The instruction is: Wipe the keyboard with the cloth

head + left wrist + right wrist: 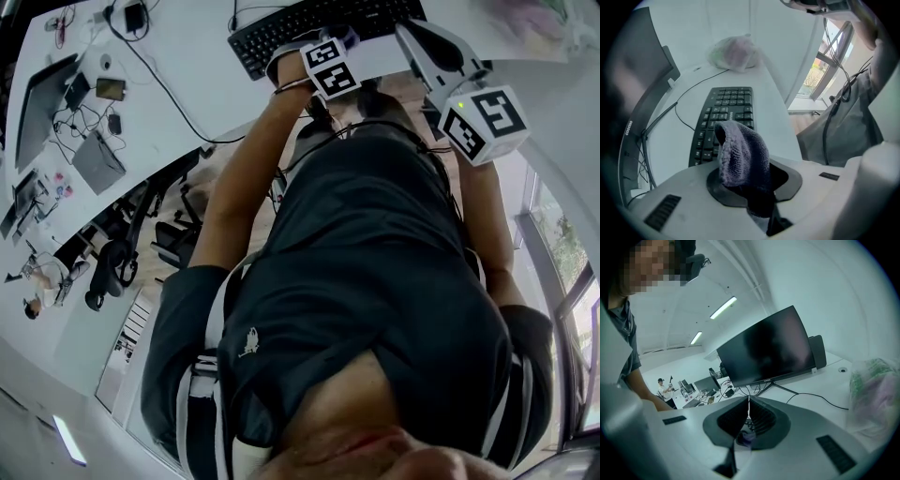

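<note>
In the left gripper view a black keyboard [726,117] lies on the white desk [776,126], just beyond my left gripper [749,183]. That gripper is shut on a grey-purple cloth [740,152], which stands up in a folded hump and hides the jaw tips. The cloth hangs above the keyboard's near end; I cannot tell whether it touches. My right gripper [748,404] is shut with its ribbed jaws pressed together and points at a dark monitor [768,348], away from the keyboard. The head view shows the keyboard [309,26] beyond both marker cubes.
A filled plastic bag [736,51] sits on the desk past the keyboard's far end, also as the bag [876,390] at the right. The monitor [640,89] stands left of the keyboard with cables [689,93] running under it. A window [825,61] is to the right.
</note>
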